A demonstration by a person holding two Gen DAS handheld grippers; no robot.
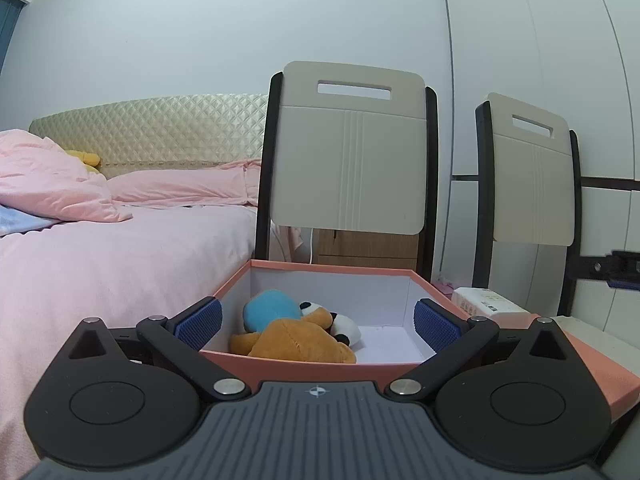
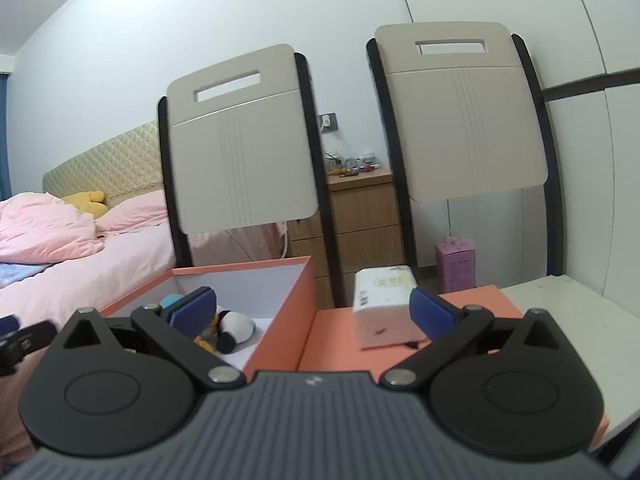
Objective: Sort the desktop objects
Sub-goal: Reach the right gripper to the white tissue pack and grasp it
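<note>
Bedroom counter point(image 2: 560, 300), with a bed on one side and two chair backs behind, carries the sorting job.

Both the left gripper point(image 1: 316, 324) and the right gripper point(image 2: 312, 308) hang with fingers spread and empty. Plush toys point(image 1: 296, 330) already lie in the open pink box point(image 1: 304, 366); a tissue pack point(image 2: 384, 304) sits on the box lid point(image 2: 472, 300) beside it, just ahead of the right fingers, and looks the likely next pick. A straight, centred pinch across its short sides should serve, lifting clear of the box wall; the counter's edge lies close on the right.
</note>
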